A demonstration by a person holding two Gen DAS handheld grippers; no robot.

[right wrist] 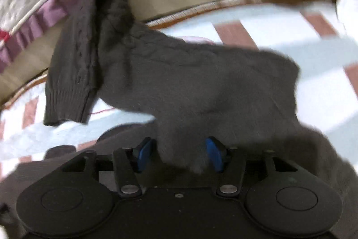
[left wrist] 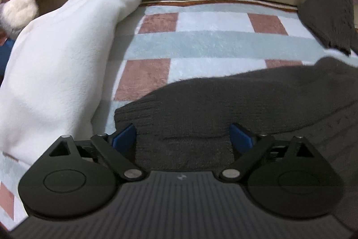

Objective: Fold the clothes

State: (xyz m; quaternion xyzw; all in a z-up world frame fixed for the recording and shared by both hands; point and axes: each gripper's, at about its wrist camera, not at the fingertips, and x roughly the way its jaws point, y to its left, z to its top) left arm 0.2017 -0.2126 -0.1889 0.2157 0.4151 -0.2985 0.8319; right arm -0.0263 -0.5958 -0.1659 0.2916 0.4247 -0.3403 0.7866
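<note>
Checked fleece blanket (left wrist: 201, 44) underneath everything, white garment (left wrist: 62, 64) on its left side. Dark grey knit sweater (right wrist: 201, 82) spread across the blanket, one sleeve (right wrist: 73, 64) draped down. My left tool (left wrist: 183, 138) jaws apart around its hem; right tool (right wrist: 180, 155) clamped on sweater fabric.

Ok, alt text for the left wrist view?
The left gripper, pads apart, straddles the ribbed hem of a dark sweater on a checked blanket. A white garment lies to its left.

dark knit sweater (left wrist: 201, 100) between left hand-held gripper (left wrist: 183, 138) fingers, checked blanket (left wrist: 212, 41)
</note>
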